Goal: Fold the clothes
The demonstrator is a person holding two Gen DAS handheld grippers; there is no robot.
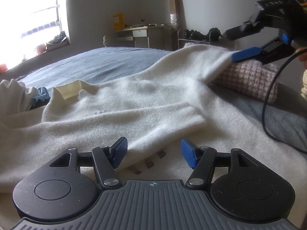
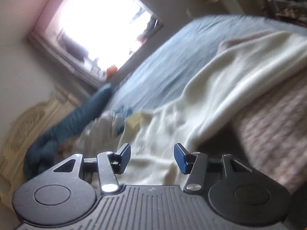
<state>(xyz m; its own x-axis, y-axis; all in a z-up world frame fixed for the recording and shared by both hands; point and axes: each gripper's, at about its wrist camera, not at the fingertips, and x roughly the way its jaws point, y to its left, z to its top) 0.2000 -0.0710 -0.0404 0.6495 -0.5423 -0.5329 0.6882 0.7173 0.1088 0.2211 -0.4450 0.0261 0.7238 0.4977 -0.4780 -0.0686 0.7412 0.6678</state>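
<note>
A cream fleece sweater point(image 1: 134, 105) lies spread on the bed, its ribbed collar point(image 1: 67, 91) at the left. My left gripper point(image 1: 154, 153) hovers low over its near part and is open, with a folded edge of the sweater running between the blue pads point(image 1: 189, 155) untouched. At the upper right my right gripper point(image 1: 231, 45) stands open at the sweater's raised far corner, its lower blue finger point(image 1: 247, 52) right at the cloth's edge. The right wrist view is blurred. There the right gripper point(image 2: 153, 157) is open above the sweater point(image 2: 201, 95).
The bed has a blue sheet point(image 1: 96, 65). A pink-checked folded cloth point(image 1: 247, 80) sits under the sweater's raised corner. A black cable point(image 1: 268, 99) hangs at the right. Pale and teal garments point(image 1: 41, 95) lie at the left, a dark teal one point(image 2: 76, 118) by the headboard. Desk point(image 1: 142, 34) behind.
</note>
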